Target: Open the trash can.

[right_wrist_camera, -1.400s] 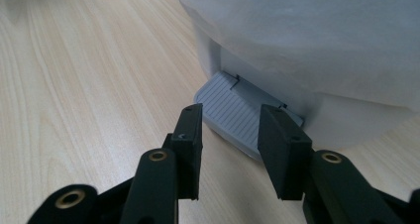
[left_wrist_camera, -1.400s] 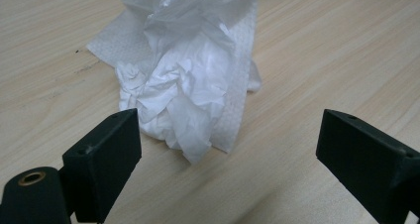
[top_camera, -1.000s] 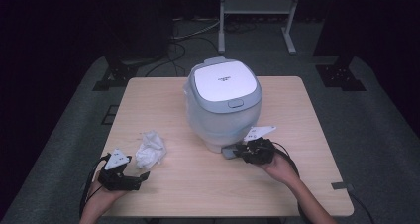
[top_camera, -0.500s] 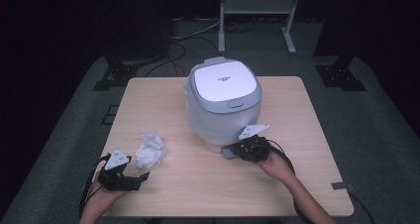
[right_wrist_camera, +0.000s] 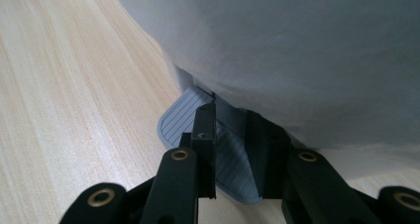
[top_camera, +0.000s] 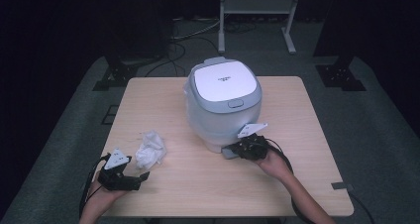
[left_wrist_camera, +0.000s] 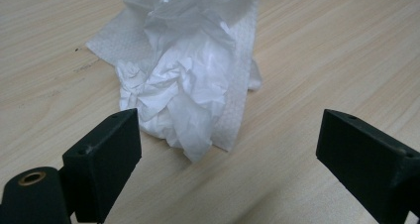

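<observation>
A white and pale-blue rice cooker (top_camera: 223, 100) stands with its lid down in the middle of the wooden table (top_camera: 302, 120). Its curved wall (right_wrist_camera: 297, 45) looms in the right gripper view. A grey ribbed tray (top_camera: 228, 153) sticks out at its base. My right gripper (top_camera: 237, 149) is pressed up to that base, its jaws drawn close on a raised part of the ribbed tray (right_wrist_camera: 181, 117). A crumpled white tissue (top_camera: 151, 147) lies at the front left. My left gripper (top_camera: 142, 179) rests just in front of it, wide open, with the tissue (left_wrist_camera: 188, 70) beyond its jaws.
The table's front edge runs just behind both hands. Bare wood lies between the tissue and the cooker and to the cooker's right. Off the table, at the back, stand dark stands, floor cables and a metal rack (top_camera: 257, 6).
My right gripper has crept a little to the left, closer to the cooker's base. The left gripper, the tissue and the cooker have stayed put.
</observation>
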The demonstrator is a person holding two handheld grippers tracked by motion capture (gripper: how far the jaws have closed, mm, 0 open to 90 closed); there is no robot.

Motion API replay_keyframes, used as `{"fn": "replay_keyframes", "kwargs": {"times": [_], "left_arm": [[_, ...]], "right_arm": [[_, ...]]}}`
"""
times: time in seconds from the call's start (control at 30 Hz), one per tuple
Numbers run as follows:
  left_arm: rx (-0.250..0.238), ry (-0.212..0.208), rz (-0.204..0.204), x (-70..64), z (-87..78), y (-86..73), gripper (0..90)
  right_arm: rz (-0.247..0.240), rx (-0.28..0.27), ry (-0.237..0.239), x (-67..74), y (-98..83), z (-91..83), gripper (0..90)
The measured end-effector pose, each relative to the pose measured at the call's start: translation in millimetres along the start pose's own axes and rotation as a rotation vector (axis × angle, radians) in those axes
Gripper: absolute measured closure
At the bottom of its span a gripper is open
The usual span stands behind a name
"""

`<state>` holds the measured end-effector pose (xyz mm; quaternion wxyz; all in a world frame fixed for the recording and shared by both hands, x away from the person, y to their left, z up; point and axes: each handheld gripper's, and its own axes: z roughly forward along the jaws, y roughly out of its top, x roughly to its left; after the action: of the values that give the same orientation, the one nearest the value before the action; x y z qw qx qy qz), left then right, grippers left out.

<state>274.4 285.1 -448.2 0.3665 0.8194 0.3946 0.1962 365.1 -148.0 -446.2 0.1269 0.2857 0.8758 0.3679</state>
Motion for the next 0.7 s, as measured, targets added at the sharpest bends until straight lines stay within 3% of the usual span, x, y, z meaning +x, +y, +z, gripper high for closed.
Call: {"fn": "replay_keyframes", "kwargs": {"times": [0.47,0.7], "left_arm": [[-0.002,-0.008,0.003,-2.0,0.0,1.0,9.5],[0.007,-0.014,0.005,-3.1,0.6,2.1,9.5]], "right_arm": [[-0.027,-0.033,-0.050,7.2,-8.2,2.0,76.2],[-0.017,-0.039,-0.056,8.1,-12.1,4.2,76.3]]}}
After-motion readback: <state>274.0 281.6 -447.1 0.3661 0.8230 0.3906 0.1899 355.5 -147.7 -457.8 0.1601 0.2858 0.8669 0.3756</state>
